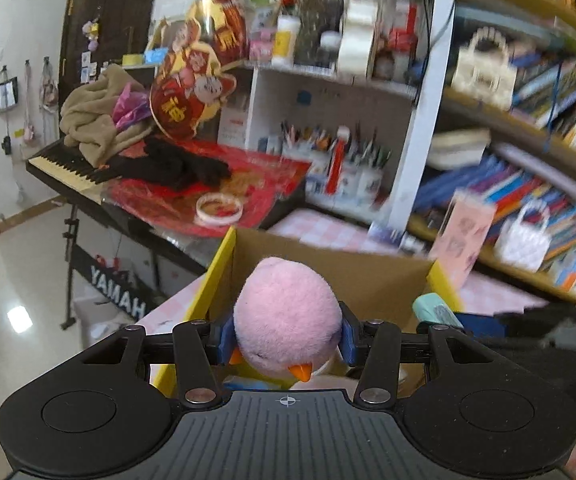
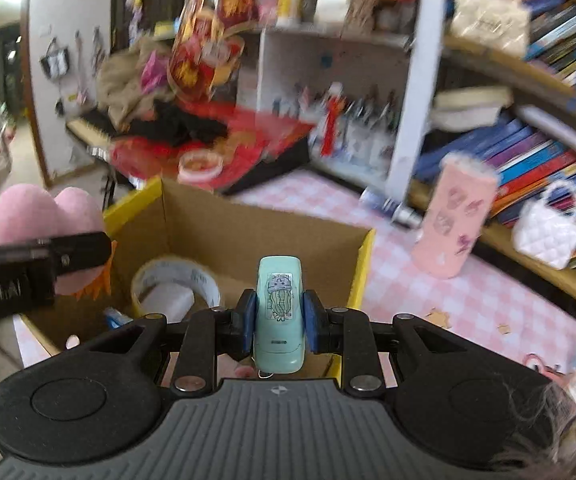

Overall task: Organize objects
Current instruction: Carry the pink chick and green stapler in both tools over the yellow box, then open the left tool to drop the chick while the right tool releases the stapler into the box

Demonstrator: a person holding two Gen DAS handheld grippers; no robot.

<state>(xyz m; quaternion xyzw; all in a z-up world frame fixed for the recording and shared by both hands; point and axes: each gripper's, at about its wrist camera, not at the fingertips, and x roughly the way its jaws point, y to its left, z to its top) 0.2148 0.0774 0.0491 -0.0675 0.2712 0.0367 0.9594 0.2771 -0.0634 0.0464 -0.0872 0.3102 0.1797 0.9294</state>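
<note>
My left gripper [image 1: 286,338] is shut on a pink plush bird [image 1: 286,316] with an orange beak, held over the open cardboard box [image 1: 368,276] with yellow flap edges. The bird also shows in the right wrist view [image 2: 44,216] at the left, above the box's left side. My right gripper [image 2: 279,320] is shut on a mint-green stapler [image 2: 279,312] with a sticker on top, held over the near part of the box [image 2: 248,232]. The stapler's tip shows in the left wrist view [image 1: 434,310]. Inside the box lies a roll of tape [image 2: 176,284].
The box stands on a pink checked table [image 2: 448,296]. A pink tumbler [image 2: 454,224] and a white quilted mini bag [image 2: 548,232] stand to the right by bookshelves. A keyboard piano [image 1: 72,168] piled with cloth and red decorations is behind the box.
</note>
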